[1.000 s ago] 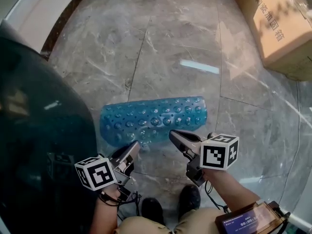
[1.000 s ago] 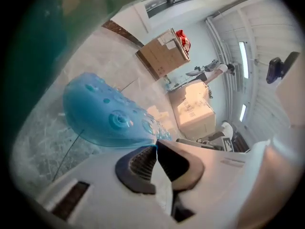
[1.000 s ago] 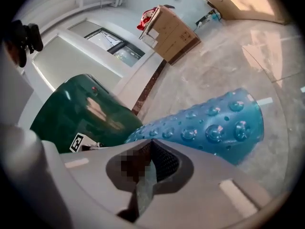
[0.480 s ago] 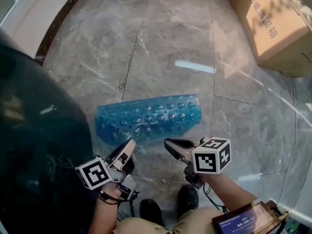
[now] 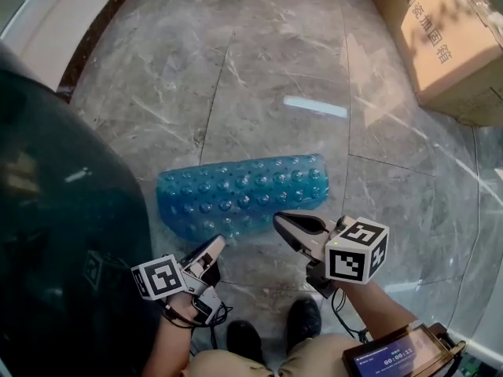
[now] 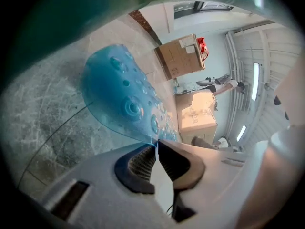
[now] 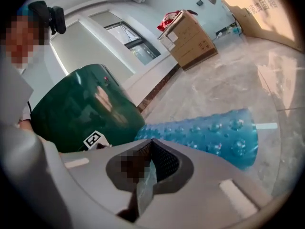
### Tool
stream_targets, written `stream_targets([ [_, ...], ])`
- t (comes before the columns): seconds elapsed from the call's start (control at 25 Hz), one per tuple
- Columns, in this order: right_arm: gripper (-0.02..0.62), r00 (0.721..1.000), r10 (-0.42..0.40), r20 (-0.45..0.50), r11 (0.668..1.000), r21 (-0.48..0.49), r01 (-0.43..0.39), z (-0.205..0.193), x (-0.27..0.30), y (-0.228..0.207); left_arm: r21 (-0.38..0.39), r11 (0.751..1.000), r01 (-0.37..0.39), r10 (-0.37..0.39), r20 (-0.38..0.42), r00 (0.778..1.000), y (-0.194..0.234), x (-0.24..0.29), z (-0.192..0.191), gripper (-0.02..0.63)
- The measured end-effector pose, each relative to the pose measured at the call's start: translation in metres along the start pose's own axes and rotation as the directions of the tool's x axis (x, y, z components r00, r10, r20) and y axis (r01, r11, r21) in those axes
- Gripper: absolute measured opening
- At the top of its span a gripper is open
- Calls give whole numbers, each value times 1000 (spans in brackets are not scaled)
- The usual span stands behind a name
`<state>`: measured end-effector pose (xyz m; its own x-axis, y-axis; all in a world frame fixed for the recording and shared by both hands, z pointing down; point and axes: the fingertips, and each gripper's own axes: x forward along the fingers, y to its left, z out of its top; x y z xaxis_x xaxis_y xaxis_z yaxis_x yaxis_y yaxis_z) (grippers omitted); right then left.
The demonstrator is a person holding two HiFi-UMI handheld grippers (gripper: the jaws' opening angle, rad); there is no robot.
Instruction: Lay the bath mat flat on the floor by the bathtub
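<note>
A translucent blue bath mat (image 5: 240,195) with round bumps lies curled on the marble floor, its long side running left to right beside the dark green bathtub (image 5: 63,210). My left gripper (image 5: 216,243) is shut on the mat's near edge toward its left end; in the left gripper view the mat (image 6: 124,104) runs right into the closed tips of the left gripper (image 6: 156,142). My right gripper (image 5: 280,221) is shut on the near edge further right. In the right gripper view the right gripper (image 7: 151,141) has the clear sheet pinched between its pads, and the mat (image 7: 214,130) stretches away.
A cardboard box (image 5: 444,38) stands at the back right, and another box (image 7: 190,37) stands against the far wall. The person's shoes (image 5: 305,320) are just behind the grippers. A small screen device (image 5: 401,356) sits at the bottom right. Grey marble floor (image 5: 267,77) stretches beyond the mat.
My left gripper has sunk lower and rolled a little, still on the mat's edge. The right gripper has rolled in place. The mat has barely shifted.
</note>
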<state>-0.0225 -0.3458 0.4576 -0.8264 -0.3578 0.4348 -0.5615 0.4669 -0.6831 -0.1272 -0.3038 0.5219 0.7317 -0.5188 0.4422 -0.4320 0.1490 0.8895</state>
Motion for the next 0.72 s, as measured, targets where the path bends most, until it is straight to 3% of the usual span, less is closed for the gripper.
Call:
stream_targets([
  [0.12, 3, 997, -51, 63, 998, -21, 52, 26, -2, -14, -1, 1000, 2, -2, -118, 993, 12, 1, -26, 43],
  [0.24, 3, 988, -104, 112, 993, -41, 109, 50, -1, -31, -11, 996, 85, -85, -198, 976, 2, -1, -44, 20],
  [0.44, 16, 975, -163, 148, 982, -74, 175, 74, 1, -50, 31, 983, 180, -177, -96, 980, -20, -1, -16, 5],
  [0.64, 32, 962, -237, 138, 929, -257, 266, 75, 7, -51, 210, 967, 143, -138, -36, 990, -38, 9, 17, 3],
  [0.72, 32, 958, -261, 118, 915, -287, 284, 56, 7, -52, 232, 966, 114, -116, -6, 993, -35, 12, 20, 3],
])
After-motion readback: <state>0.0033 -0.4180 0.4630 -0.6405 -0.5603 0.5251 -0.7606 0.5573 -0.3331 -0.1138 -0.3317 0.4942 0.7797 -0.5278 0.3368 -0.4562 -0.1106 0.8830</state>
